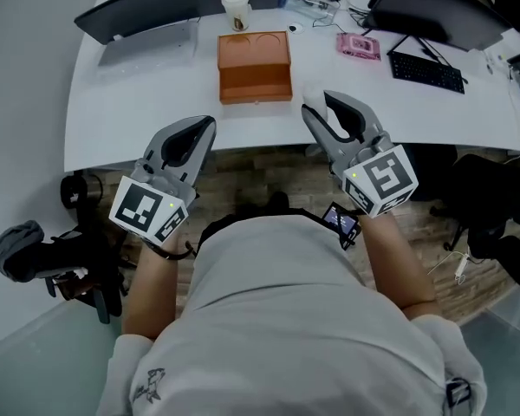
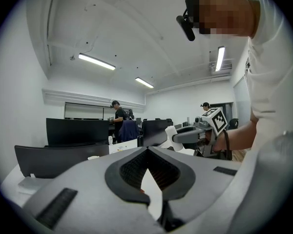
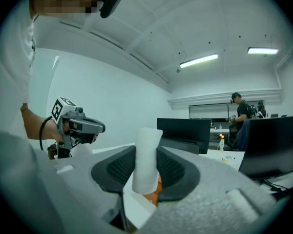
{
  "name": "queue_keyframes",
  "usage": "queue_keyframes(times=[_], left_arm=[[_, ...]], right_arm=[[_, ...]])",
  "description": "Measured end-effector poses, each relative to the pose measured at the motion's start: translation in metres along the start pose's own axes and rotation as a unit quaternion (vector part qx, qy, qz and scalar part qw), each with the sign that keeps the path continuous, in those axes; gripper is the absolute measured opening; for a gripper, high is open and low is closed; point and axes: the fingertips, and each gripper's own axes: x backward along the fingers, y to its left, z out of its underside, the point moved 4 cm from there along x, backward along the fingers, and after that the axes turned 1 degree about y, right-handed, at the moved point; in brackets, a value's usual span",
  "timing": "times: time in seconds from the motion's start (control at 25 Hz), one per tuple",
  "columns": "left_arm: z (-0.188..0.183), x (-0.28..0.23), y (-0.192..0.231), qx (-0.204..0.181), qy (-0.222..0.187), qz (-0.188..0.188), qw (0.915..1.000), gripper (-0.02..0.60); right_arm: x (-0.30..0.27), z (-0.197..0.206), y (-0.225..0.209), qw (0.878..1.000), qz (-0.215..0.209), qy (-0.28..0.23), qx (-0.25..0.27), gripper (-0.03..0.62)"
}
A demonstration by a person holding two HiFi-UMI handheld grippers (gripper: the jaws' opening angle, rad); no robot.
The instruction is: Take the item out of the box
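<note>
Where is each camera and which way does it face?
Head view: on the person's head, facing steeply down at white desk and orange box; shows torso, forearms, left gripper, right gripper.
Left gripper view: on the left gripper, facing along its shut jaws toward black monitors; right gripper at right.
Right gripper view: on the right gripper, along jaws shut on a white item; left gripper at left.
Shared: each gripper view shows the other gripper.

Two claws [image 1: 210,124] [image 1: 317,104], one box [image 1: 254,59], one white roll [image 3: 145,157], one cup [image 1: 235,9].
</note>
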Motion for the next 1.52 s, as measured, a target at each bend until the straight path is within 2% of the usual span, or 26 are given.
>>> queue_keyframes(times=[0.28,0.92,1.52], left_arm=[[0.006,0.031,-0.005,0.01,-0.007,0.02,0.9997,-0.002],[0.025,0.161,0.0,0.015,-0.019,0.034,0.9991,-0.002],[0.043,0.246,-0.007,0.014,-0.024,0.064,0.9976,-0.002]], right_arm=[[0.016,0.0,0.035,1.0,0.021,0.003,0.004,0.132],[0.016,-0.007,0.162,0.999,0.03,0.014,0.016,0.132],[0.024,-0.005,0.258,0.999,0.046,0.013,0.012,0.132]])
